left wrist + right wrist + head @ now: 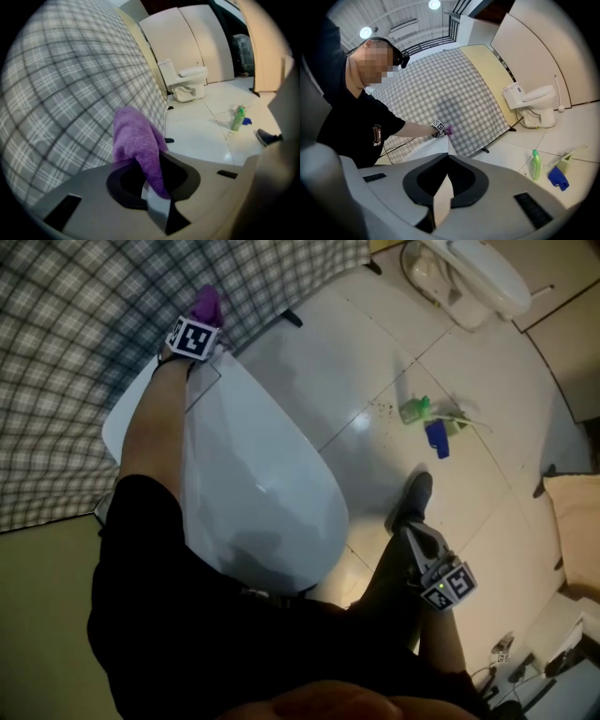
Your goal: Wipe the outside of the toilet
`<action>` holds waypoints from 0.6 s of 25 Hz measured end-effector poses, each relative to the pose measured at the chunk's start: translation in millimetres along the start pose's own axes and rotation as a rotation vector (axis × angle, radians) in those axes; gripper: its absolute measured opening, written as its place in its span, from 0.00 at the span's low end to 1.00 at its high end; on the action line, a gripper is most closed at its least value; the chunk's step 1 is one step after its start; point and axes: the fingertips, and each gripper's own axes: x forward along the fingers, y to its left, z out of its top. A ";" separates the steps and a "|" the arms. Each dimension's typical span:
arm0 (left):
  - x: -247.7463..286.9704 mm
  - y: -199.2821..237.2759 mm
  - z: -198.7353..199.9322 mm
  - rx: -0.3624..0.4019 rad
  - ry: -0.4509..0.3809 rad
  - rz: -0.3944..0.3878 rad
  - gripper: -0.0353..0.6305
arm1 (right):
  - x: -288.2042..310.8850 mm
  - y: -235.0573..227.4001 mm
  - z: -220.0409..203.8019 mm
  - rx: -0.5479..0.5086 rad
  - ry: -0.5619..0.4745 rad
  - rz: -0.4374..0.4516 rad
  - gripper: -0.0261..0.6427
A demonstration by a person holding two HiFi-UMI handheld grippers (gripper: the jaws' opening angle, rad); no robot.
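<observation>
The white toilet (267, 479) fills the middle of the head view, seen from above. My left gripper (200, 322) is at its far end, close to the plaid backdrop (84, 352), and is shut on a purple cloth (207, 304). In the left gripper view the purple cloth (138, 145) hangs out of the left gripper (154, 185) in front of the plaid. My right gripper (411, 533) hangs low beside the person's leg, away from the toilet. The right gripper (443, 197) has its jaws together with nothing between them.
A second toilet (469, 273) stands at the back right. On the tiled floor (375, 343) lie a green bottle (415, 410) and a blue item (437, 439). The person's shoe (412, 498) is on the floor right of the toilet. Cables (511, 667) lie at the lower right.
</observation>
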 end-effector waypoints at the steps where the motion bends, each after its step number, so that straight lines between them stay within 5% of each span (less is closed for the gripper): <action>1: 1.3 5.3 0.3 -0.069 -0.017 -0.010 0.14 | -0.1 1.2 -0.8 0.003 0.000 0.000 0.03; 3: -5.9 29.6 -15.0 -0.184 0.000 0.064 0.14 | -0.9 6.1 -2.7 0.012 -0.006 0.004 0.03; 5: -20.2 58.9 -33.9 -0.228 0.023 0.196 0.14 | -4.1 10.7 -1.4 0.013 -0.015 0.010 0.03; 7: -40.0 74.0 -45.4 -0.254 0.014 0.241 0.15 | -10.0 16.1 3.2 0.007 -0.031 0.015 0.03; 10: -82.8 44.0 -72.0 -0.332 -0.037 0.075 0.15 | -19.1 31.7 12.3 0.001 -0.074 0.017 0.03; 15: -197.7 -51.7 -155.3 -0.388 -0.269 -0.190 0.15 | -26.4 84.4 27.1 -0.062 -0.123 0.064 0.03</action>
